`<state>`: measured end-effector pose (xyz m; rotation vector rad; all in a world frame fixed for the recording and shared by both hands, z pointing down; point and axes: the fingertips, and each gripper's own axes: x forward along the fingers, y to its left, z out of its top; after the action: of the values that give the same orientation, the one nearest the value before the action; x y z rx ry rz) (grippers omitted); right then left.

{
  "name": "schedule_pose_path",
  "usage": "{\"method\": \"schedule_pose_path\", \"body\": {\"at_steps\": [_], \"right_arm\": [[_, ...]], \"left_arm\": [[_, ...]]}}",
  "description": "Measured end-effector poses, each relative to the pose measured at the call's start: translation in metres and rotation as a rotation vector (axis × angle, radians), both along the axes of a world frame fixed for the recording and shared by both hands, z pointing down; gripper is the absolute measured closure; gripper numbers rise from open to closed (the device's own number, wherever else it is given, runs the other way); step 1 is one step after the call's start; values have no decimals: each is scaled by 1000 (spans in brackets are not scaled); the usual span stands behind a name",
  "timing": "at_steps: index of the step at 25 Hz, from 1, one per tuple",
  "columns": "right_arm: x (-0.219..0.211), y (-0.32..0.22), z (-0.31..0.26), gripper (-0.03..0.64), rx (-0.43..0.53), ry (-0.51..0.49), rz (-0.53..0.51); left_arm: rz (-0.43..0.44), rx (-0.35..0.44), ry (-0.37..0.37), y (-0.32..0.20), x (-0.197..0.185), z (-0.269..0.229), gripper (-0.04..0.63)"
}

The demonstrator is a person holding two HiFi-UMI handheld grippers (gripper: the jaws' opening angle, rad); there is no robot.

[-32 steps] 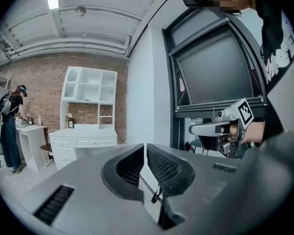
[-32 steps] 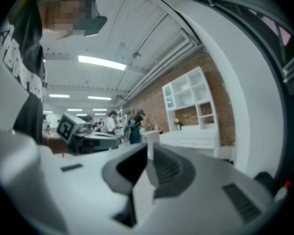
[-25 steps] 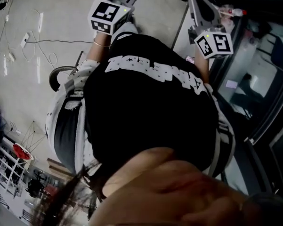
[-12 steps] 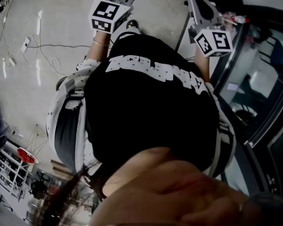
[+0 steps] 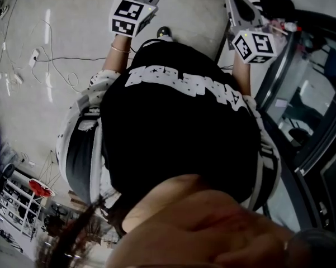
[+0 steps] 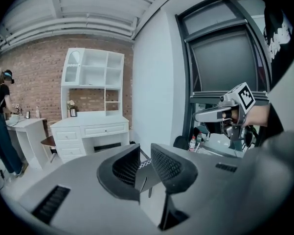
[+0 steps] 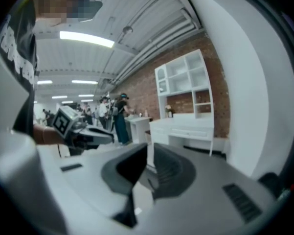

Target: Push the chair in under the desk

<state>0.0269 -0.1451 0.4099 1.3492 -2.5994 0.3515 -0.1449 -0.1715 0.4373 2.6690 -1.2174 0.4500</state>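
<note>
Left gripper view: open floor (image 6: 33,168) stretches ahead to the white desk (image 6: 90,129).

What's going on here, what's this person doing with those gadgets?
A person holds a hand-held gripper in each hand, with a white desk and its shelves ahead by a brick wall. The left hand-held gripper has just been opening its jaws, nothing between them; the right hand-held gripper is shut and empty. Nothing is being pushed yet.
</note>
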Motion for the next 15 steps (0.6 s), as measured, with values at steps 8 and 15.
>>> {"method": "schedule_pose_path", "body": {"at_steps": [8, 15], "right_arm": [[6, -3, 29, 531, -50, 105, 4], [5, -14, 65, 493, -121, 282, -64]], "left_arm": [[57, -61, -102, -5, 7, 29, 458], [72, -87, -303, -14, -1, 57, 419]]}}
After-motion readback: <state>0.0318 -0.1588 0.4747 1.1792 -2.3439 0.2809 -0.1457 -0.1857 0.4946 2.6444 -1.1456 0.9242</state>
